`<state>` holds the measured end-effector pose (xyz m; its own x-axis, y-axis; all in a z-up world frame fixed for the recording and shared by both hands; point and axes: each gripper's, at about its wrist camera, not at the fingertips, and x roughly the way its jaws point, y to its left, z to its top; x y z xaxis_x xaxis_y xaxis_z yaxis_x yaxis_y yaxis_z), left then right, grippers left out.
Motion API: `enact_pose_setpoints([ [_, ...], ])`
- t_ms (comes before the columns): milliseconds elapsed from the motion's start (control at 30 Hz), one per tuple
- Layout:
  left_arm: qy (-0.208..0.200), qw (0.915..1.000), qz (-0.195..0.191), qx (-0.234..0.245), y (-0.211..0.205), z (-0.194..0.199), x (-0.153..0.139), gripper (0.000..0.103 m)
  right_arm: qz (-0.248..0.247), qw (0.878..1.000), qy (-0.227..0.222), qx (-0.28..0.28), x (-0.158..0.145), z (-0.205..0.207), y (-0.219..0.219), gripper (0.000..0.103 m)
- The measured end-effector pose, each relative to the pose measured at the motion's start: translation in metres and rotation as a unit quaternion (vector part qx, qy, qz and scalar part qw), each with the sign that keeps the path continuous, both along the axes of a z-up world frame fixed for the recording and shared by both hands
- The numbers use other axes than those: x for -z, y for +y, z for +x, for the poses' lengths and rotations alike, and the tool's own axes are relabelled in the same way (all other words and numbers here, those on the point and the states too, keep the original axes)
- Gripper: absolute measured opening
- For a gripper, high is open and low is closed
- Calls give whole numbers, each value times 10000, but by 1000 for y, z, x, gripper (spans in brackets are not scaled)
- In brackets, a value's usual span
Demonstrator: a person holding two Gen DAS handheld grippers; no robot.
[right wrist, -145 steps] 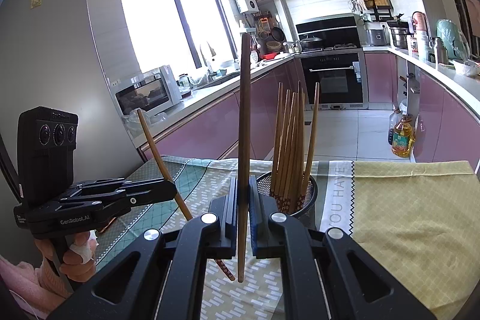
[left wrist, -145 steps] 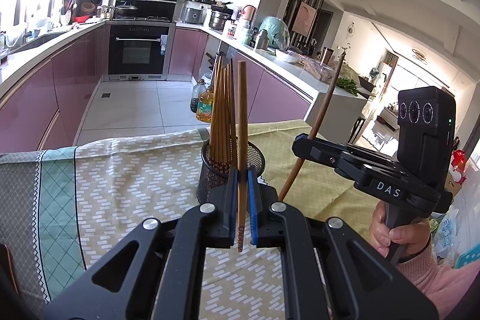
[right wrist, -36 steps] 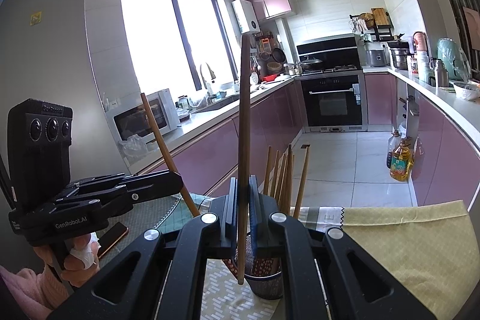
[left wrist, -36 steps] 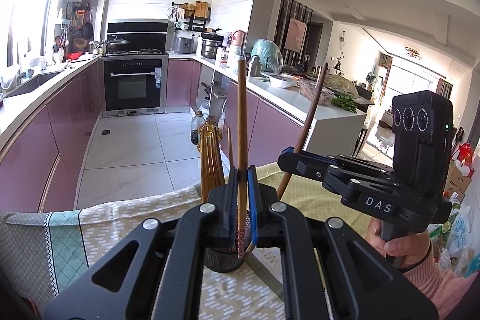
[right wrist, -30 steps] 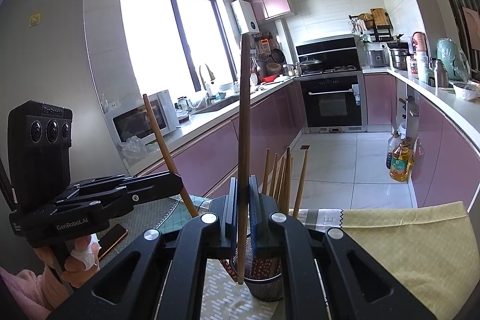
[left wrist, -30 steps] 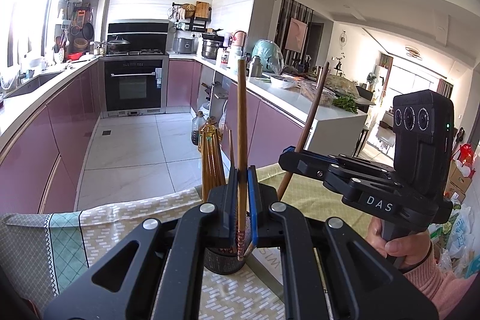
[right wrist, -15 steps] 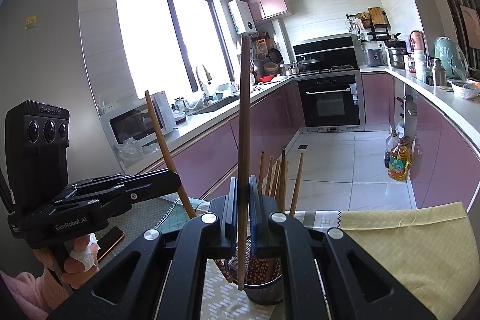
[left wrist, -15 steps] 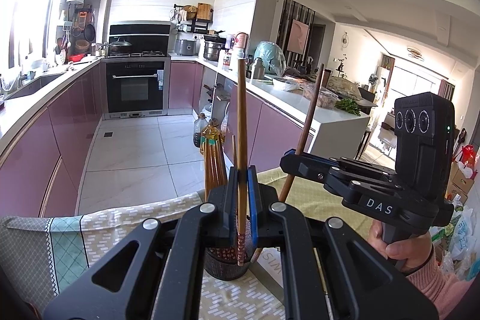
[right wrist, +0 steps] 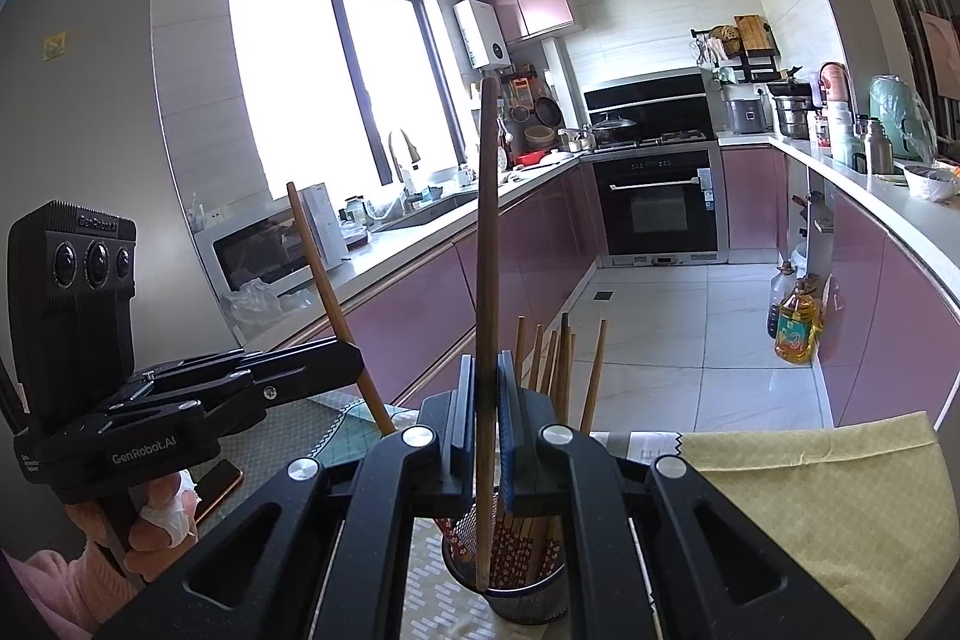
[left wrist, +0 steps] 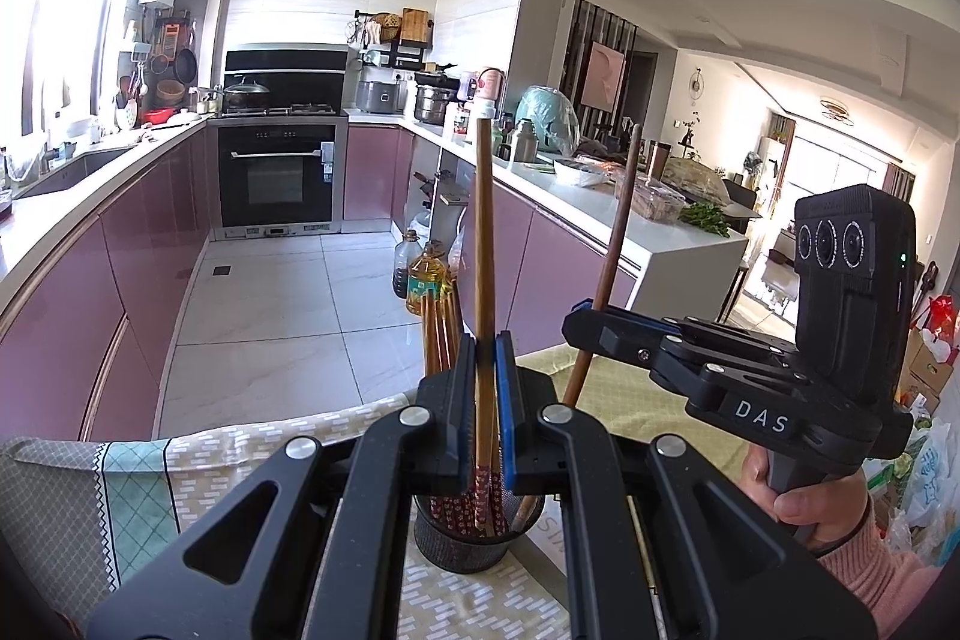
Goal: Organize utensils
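Note:
My left gripper [left wrist: 483, 358] is shut on a light brown chopstick [left wrist: 483, 232] held upright; its patterned lower end dips into the black mesh holder [left wrist: 462, 550]. Several chopsticks [left wrist: 437, 334] stand in that holder. In the right wrist view my right gripper [right wrist: 486, 370] is shut on a darker chopstick [right wrist: 487, 232], whose lower end reaches into the same holder [right wrist: 531, 601] beside the standing chopsticks [right wrist: 561, 358]. Each view shows the other gripper from the side: the right gripper [left wrist: 591, 325] with its slanted chopstick [left wrist: 618, 232], and the left gripper [right wrist: 351, 361] with its chopstick [right wrist: 324, 274].
The holder stands on a table under a green and yellow patterned tablecloth [left wrist: 198, 466], near the table's far edge. A phone [right wrist: 216, 484] lies at the left. Beyond are the tiled floor, oil bottles [left wrist: 426, 280], pink cabinets and an oven [left wrist: 276, 178].
Both grippers have come over the holder since the earliest frames. The two chopstick ends, then above the cloth, now sit inside it. Over the last second there was only a slight sinking.

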<state>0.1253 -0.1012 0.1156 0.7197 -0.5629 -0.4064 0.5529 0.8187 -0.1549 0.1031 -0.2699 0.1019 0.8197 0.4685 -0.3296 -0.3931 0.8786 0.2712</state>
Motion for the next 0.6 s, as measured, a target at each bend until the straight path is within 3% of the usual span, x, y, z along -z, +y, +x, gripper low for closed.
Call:
enact_pose_setpoints([
  [600, 100, 9999, 118, -37, -4, 11, 8, 7, -27, 9998, 201, 51, 10, 16, 2, 6],
])
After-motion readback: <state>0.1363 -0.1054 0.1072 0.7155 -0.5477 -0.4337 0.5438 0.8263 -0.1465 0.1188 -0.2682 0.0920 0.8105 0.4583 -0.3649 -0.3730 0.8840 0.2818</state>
